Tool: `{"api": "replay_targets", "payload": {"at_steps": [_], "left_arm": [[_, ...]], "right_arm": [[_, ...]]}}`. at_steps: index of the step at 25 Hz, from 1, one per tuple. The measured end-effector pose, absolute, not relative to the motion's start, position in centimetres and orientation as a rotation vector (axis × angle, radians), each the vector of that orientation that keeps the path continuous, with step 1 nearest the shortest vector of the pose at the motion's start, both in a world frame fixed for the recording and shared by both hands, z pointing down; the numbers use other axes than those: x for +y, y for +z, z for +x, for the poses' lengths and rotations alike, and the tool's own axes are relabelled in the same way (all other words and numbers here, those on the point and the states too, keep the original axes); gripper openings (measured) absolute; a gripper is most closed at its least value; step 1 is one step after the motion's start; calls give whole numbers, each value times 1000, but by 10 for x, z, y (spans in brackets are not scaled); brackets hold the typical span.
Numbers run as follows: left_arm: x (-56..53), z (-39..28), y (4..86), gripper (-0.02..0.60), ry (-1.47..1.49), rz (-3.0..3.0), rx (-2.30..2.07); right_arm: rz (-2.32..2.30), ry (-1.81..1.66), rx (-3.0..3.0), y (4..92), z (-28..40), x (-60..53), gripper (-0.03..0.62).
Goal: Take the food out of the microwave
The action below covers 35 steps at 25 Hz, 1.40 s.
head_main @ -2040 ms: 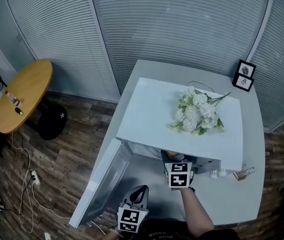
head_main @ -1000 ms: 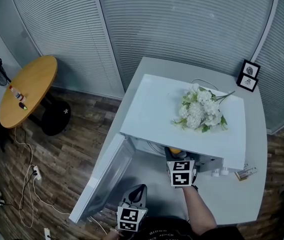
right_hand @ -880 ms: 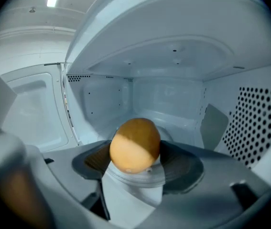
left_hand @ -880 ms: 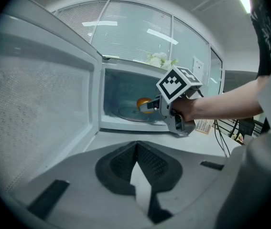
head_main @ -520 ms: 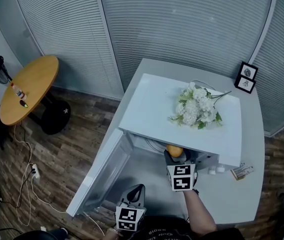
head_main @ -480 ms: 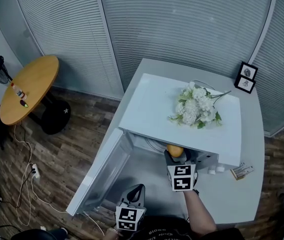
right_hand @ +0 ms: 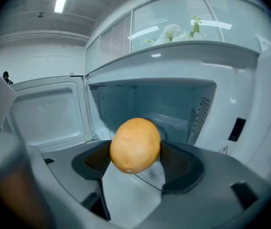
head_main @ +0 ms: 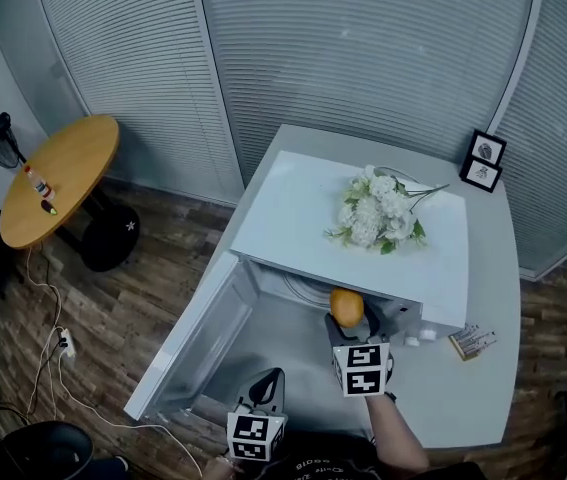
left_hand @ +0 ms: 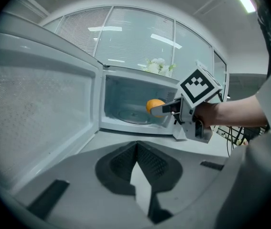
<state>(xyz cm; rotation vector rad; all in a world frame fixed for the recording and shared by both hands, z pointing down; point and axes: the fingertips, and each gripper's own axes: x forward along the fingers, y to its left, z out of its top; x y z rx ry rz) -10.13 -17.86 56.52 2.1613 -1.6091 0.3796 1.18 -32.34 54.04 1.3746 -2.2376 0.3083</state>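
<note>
Your left gripper hangs low beside the open microwave door, jaws pressed together on nothing. Your right gripper clasps the orange at the mouth of the microwave (cavity directly behind it), so draw it straight towards yourself.

"That orange in the right tongs has a matt, finely dimpled peel."

"And the pads on either side of it look dark and ribbed, set in smooth grey plastic. It's the same on the left tongs."

"The microwave beyond them is glossy white and mirrors the ceiling lights."

"Its door, left of the left tongs, has a finely dotted mesh panel. The turntable inside looks like clear, shiny glass."

"The surface right of the right tongs is smooth, pale and matt. Well left of both tongs, the floor is grainy wood planking."
</note>
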Motion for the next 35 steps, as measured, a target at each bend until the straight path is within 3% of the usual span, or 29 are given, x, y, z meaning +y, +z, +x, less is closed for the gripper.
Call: {"api": "replay_targets", "payload": {"at_steps": [35], "left_arm": [[-151,-37,556,8,321,2169,-1695]], "right_arm": [[1330,322,-2300,545,80,-210,322]]}}
